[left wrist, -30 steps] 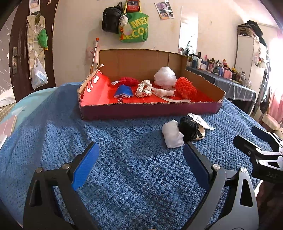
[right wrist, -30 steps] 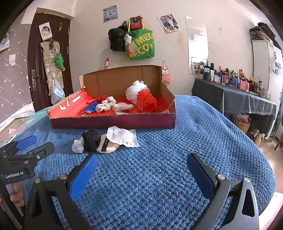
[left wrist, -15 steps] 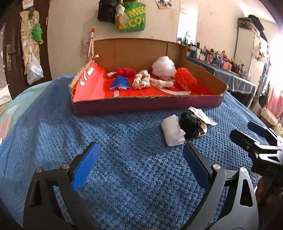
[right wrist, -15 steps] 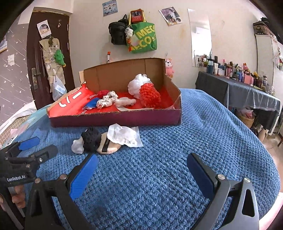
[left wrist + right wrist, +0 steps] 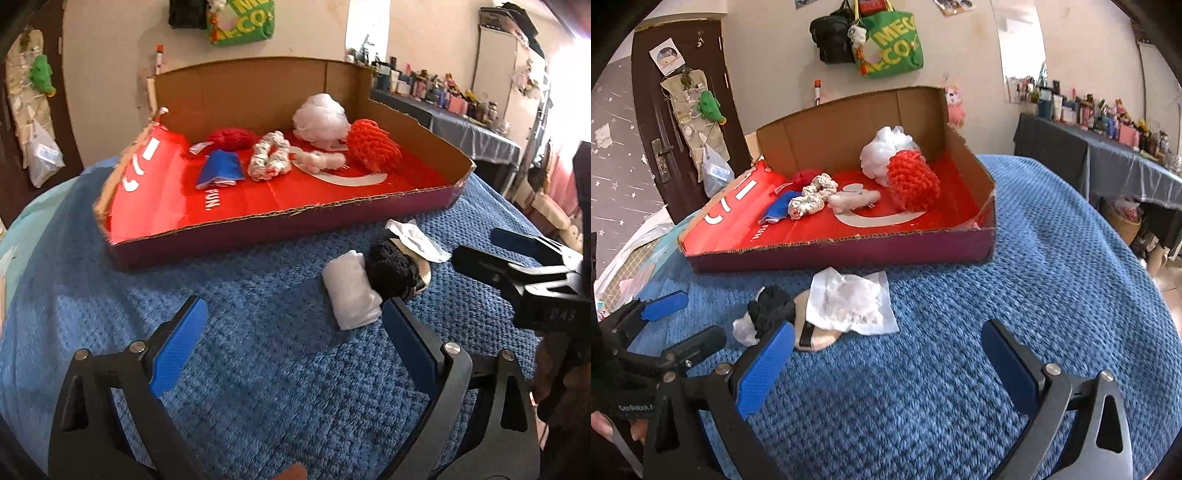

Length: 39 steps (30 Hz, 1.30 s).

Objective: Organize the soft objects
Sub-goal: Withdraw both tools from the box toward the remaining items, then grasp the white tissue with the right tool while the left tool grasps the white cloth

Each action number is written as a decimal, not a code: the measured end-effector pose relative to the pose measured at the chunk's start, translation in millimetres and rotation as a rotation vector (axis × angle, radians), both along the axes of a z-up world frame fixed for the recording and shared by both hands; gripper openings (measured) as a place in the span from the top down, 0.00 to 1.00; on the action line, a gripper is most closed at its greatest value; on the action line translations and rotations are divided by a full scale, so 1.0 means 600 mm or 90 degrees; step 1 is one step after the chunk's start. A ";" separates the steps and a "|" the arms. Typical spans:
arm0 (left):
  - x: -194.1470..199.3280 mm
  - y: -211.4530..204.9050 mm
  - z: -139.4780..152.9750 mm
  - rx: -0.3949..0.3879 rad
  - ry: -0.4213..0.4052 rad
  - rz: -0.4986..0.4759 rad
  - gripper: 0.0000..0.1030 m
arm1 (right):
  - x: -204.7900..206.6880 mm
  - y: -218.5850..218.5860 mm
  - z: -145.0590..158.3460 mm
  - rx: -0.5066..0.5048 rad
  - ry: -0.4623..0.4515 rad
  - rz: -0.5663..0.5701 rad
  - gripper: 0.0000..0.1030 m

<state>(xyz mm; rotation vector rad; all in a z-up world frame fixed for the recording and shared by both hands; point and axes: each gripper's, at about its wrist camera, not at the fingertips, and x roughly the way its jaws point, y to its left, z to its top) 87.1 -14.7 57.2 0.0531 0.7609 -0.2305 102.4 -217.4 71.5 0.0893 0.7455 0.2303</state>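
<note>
Step in hand: judged from the layout, closing in on the small pile left outside the cardboard box [image 5: 280, 221], to lift one piece into it.
Left hand-held gripper [image 5: 291, 347]: jaws spread wide, nothing between them, low over the blue blanket [image 5: 258, 295].
Right hand-held gripper [image 5: 886, 354]: also wide open and empty, hovering above the blanket.
Pile: white cloth roll [image 5: 351, 291] at about 1 o'clock from the left hand-held gripper, touching the black knitted piece [image 5: 391, 269]; a beige pad [image 5: 812, 332] lies under a white packet [image 5: 853, 299], at 11 to 12 o'clock from the right one.
Box: at 12 o'clock beyond the pile, already holding a white mesh puff [image 5: 321, 118], red knitted ball [image 5: 373, 147], scrunchies [image 5: 269, 158] and a blue cloth [image 5: 219, 171].
Doing it well: take one piece at a time; straddle the white roll across its short side, press slightly into the soft blanket, and close fully since it will compress.
Risk: snagging the black piece alongside, or pinching the blanket.
</note>
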 end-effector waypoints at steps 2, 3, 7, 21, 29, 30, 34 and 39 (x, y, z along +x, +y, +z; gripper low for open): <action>0.009 -0.002 0.000 -0.005 0.015 -0.015 0.06 | 0.013 0.000 0.001 0.005 0.015 0.005 0.00; 0.013 -0.003 -0.001 -0.006 0.021 -0.020 0.06 | 0.020 0.000 0.000 0.011 0.022 0.010 0.00; 0.030 -0.011 -0.008 0.002 0.044 -0.034 0.07 | 0.043 0.003 -0.005 0.029 0.049 0.022 0.01; 0.061 -0.028 -0.032 0.010 0.089 -0.065 0.45 | 0.088 0.024 -0.025 0.051 0.100 0.074 0.33; 0.060 -0.027 -0.024 -0.019 0.082 -0.077 0.77 | 0.076 0.017 -0.022 0.077 0.092 0.087 0.67; 0.059 -0.025 -0.023 -0.026 0.083 -0.076 0.77 | 0.073 0.017 -0.020 0.076 0.089 0.087 0.69; 0.056 -0.020 -0.018 -0.036 0.081 -0.076 0.80 | 0.061 0.016 -0.010 0.071 0.077 0.085 0.72; 0.050 -0.014 -0.007 -0.034 0.063 -0.070 0.80 | 0.048 0.008 0.004 0.071 0.061 0.075 0.72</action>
